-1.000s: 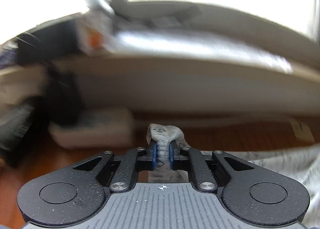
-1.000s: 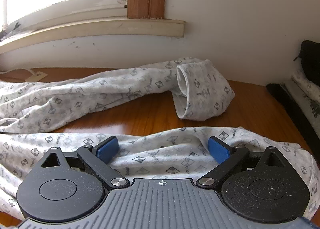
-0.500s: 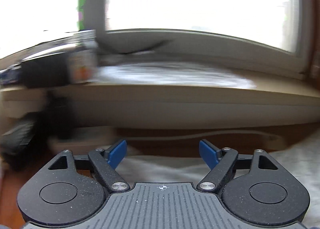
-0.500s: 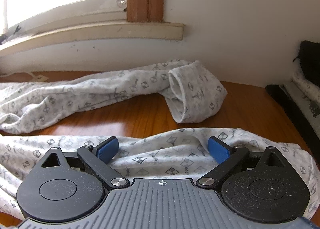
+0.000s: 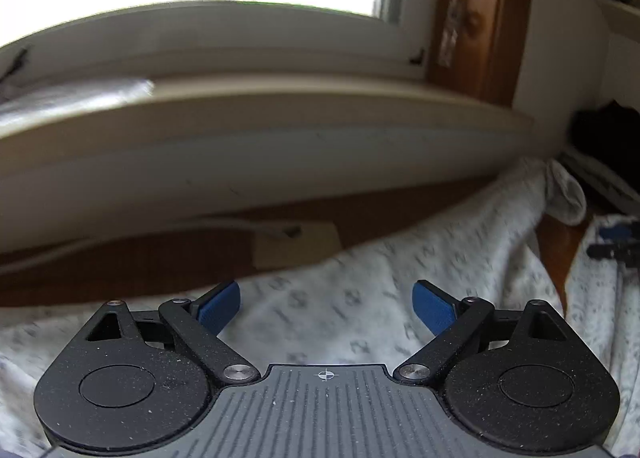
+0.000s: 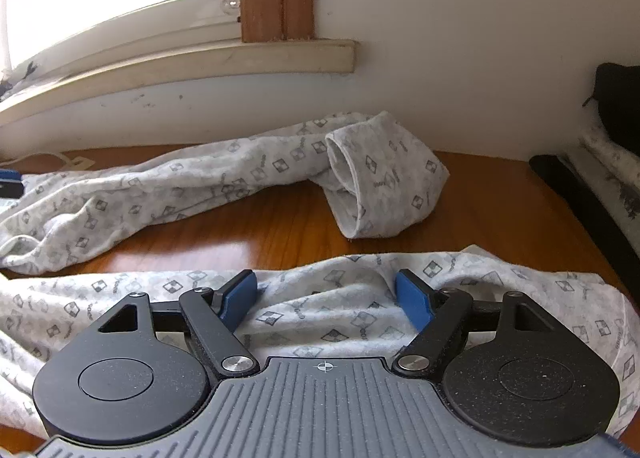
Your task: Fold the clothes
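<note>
White patterned trousers point(image 6: 168, 185) lie spread on a brown wooden table point(image 6: 280, 230). One leg runs along the far side and ends in a curled cuff point(image 6: 380, 181). The other leg point(image 6: 340, 298) lies across the front, under my right gripper point(image 6: 326, 298), which stands open just above it. In the left wrist view my left gripper point(image 5: 326, 304) is open over blurred white cloth point(image 5: 360, 282), holding nothing. At that view's right edge, the right gripper's blue fingertips point(image 5: 612, 234) show.
A window sill point(image 6: 200, 61) and a white wall run behind the table. A cable and a flat beige plate point(image 5: 296, 244) lie by the wall. Dark items and folded cloth point(image 6: 608, 177) sit at the table's right end.
My left gripper has let go of the cloth fold, opened, and swung to the right over the trousers. The far leg has slid a little to the right. The right gripper stays open.
</note>
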A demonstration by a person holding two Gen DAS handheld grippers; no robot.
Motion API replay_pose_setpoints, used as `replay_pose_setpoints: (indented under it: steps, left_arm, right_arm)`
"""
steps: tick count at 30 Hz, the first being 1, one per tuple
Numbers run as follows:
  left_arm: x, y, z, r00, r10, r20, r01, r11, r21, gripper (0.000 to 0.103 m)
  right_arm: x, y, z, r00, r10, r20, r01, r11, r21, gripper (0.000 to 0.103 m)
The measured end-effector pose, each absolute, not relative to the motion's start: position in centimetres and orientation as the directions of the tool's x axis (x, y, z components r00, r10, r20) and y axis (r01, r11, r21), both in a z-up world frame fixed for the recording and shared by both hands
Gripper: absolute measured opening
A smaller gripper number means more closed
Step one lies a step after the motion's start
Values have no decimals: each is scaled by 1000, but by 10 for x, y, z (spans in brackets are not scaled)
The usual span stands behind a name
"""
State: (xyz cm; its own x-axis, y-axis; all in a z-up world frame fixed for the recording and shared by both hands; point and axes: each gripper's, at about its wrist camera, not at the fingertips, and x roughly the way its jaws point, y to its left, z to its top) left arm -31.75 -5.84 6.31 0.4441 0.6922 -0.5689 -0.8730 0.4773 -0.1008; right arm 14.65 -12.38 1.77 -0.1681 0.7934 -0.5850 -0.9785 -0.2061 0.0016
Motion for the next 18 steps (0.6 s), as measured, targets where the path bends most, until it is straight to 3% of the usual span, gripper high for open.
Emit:
replay_pose_setpoints:
  steps: [7,13,15,18]
  left_arm:
    - [-316,-66,56,447,669,-594,-844,535,-32,98]
    - [-336,-69,56,455,649,-610,-843,534,-61,98]
    - [-340,-68,56,457,649,-608,-846,528,-73,98]
    - [-346,-68,57,461,650,-605,-850,518,-91,98]
  right_arm:
    - [151,-141,18,-191,775,-603,-970,-243,-4,75]
    - [155,-168,21,-190,765,-616,-971,-241,0,75]
    - [154,-173,25,-184,765,-618,-971,-238,-4,67]
    - [149,-163,36,-142,796,-589,-975,-216,-57,64]
